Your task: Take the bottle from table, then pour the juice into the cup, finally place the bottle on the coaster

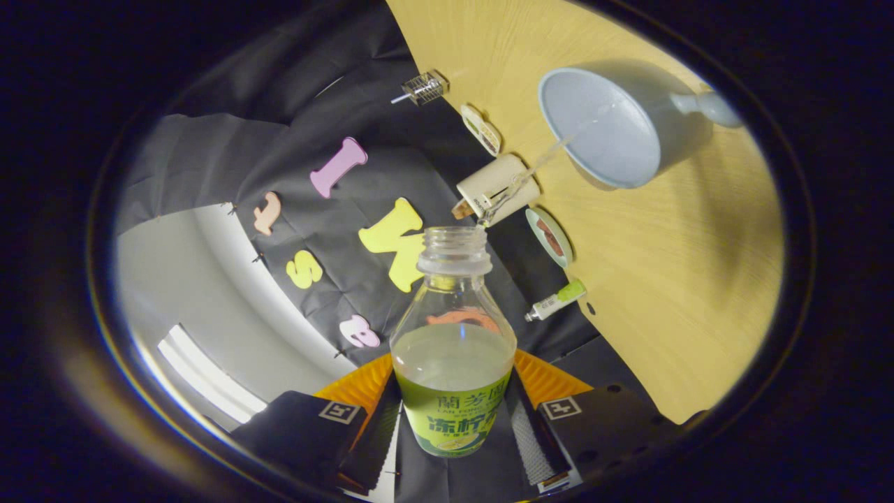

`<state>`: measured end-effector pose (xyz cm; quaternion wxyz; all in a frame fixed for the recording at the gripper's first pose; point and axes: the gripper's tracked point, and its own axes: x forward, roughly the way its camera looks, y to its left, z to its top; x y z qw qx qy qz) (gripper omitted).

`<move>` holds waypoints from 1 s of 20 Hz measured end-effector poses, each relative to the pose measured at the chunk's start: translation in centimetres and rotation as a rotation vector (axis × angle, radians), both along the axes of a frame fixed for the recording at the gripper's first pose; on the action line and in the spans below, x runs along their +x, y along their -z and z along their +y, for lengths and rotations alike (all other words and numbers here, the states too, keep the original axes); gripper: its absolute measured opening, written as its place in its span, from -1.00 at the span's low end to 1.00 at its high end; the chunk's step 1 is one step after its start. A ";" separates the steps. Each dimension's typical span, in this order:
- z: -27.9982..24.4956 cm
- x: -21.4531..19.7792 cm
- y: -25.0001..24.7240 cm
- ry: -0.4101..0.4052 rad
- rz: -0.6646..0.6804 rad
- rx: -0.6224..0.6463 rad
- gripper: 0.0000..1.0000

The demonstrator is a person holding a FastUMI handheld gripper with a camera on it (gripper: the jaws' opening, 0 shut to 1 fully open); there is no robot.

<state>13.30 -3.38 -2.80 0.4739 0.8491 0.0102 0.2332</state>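
A clear plastic bottle (452,349) with a green label sits between my two fingers, and my gripper (454,426) is shut on it. The bottle is uncapped and tipped over, its mouth (455,241) pointing toward the wooden table (684,279). A thin stream of pale juice (538,168) runs from the mouth into the light blue cup (604,126), which has a handle (709,106) on its far side. Pale juice fills the lower part of the bottle. A small round coaster (550,237) with a pale green rim lies on the table just beyond the bottle's mouth.
Along the table's edge by the booth wall lie a cream cylinder (497,185), a small oval dish (480,128), a clear ribbed box (424,88) and a small tube with a green cap (557,300).
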 end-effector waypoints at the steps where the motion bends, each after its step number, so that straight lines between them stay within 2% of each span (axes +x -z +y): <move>1: -0.3 0.1 0.2 0.019 0.005 0.006 0.58; 7: -0.4 -0.7 -0.1 -0.013 -0.015 0.048 0.57; 14: -1.8 -1.5 -1.2 -0.003 -0.077 0.104 0.58; 20: -2.4 -1.8 -0.8 -0.013 -0.079 0.140 0.57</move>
